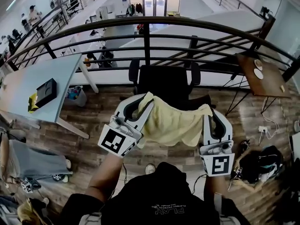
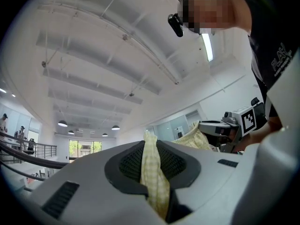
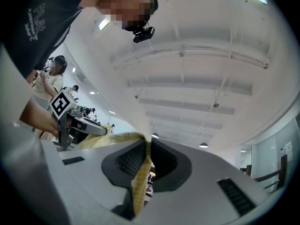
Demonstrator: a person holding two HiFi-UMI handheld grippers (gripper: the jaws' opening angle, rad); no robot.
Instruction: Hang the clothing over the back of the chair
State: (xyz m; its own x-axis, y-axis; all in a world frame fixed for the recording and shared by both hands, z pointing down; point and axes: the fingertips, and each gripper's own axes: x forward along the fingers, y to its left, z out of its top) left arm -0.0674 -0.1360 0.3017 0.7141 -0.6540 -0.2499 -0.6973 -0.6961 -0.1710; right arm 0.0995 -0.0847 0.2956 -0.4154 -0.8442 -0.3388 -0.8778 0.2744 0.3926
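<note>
While the brown wood-plank floor (image 1: 103, 107) and the curved dark metal railing (image 1: 150, 22) fill most of the head view, the task itself looks roughly half done: the clothing is off the ground and spread out, yet none of it lies over the chair. The black office chair (image 1: 164, 81), matte and broad with two curved armrests, stands at twelve o'clock from the person, just beyond the cloth. The shirt-like garment (image 1: 171, 123), pale yellow with a fine woven check, is thin and soft; it sags in loose folds between the two tools and partly covers the chair from above. At its nine o'clock edge the left gripper (image 1: 140, 104), a smooth white plastic shell with dark ribbed pads, is clamped on a bunched strip of the fabric. At its three o'clock edge the right gripper (image 1: 212, 116), of the same make, pinches a thinner fold between nearly closed jaws. What remains, I judge, is to carry the stretched cloth forward over the chair's back, lower it so it drapes on both sides, and let go.
</note>
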